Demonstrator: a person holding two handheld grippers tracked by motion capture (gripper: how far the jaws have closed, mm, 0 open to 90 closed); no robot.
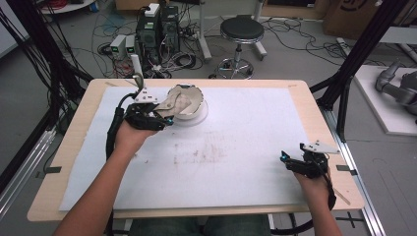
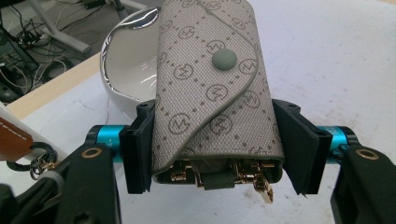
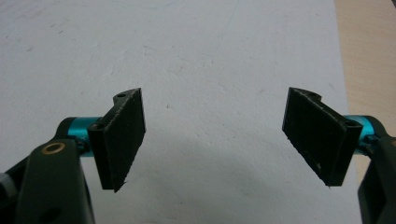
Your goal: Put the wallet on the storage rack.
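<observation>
My left gripper [image 1: 164, 118] is shut on a beige monogram key pouch [image 2: 212, 88] with a round snap button. Gold key hooks hang from the pouch's open bottom end. The pouch [image 1: 176, 104] is held over the near rim of a white bowl [image 1: 194, 101] at the table's far left-centre. In the left gripper view the bowl [image 2: 128, 70] lies just behind the pouch. My right gripper [image 1: 290, 160] rests low at the table's right side. Its pads [image 3: 123, 140] stand wide apart over bare white mat, with nothing between them.
A white mat [image 1: 236, 142] covers most of the wooden table [image 1: 74, 142], with faint brown stains near its middle. Beyond the far edge are a black stool [image 1: 241, 32], computer boxes and tangled cables. A brown leather tag with a ring [image 2: 18, 144] hangs at the left gripper's side.
</observation>
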